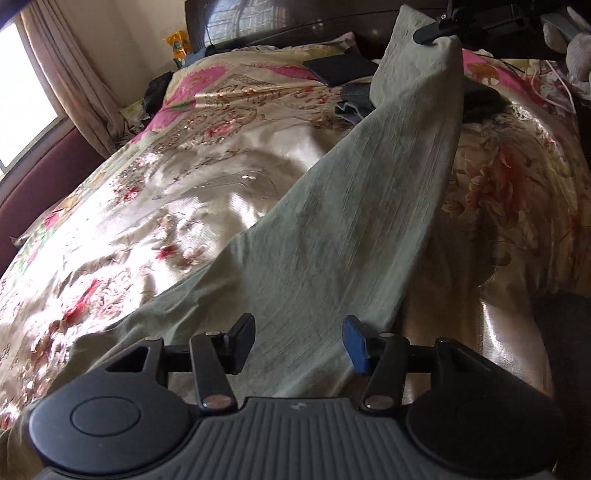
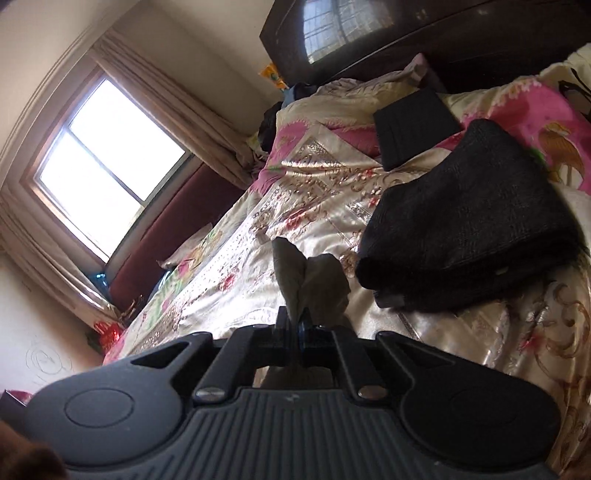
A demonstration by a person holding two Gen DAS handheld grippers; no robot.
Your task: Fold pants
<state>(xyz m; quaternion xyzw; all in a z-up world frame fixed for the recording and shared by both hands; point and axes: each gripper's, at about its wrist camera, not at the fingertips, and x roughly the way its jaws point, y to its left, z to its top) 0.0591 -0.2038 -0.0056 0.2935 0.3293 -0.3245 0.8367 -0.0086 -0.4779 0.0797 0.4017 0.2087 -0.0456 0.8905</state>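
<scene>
Grey-green pants (image 1: pixel 351 221) stretch across the floral bedspread (image 1: pixel 166 206), from the near left up to the far right. My left gripper (image 1: pixel 298 341) hovers over the near end of the cloth, open, with the fabric lying under the gap and neither pad pressing on it. The far end is lifted off the bed, and my right gripper (image 1: pixel 434 33) pinches it at the top of the left wrist view. In the right wrist view that gripper (image 2: pixel 295 326) is shut on a bunched corner of the pants (image 2: pixel 308 280), which sticks out past the fingertips.
A folded black garment (image 2: pixel 469 229) lies just right of the held corner. A dark flat case (image 2: pixel 413 125) and denim clothes (image 1: pixel 354 101) sit near the dark headboard (image 2: pixel 424 40). A window (image 2: pixel 103 166) with curtains is on the left wall.
</scene>
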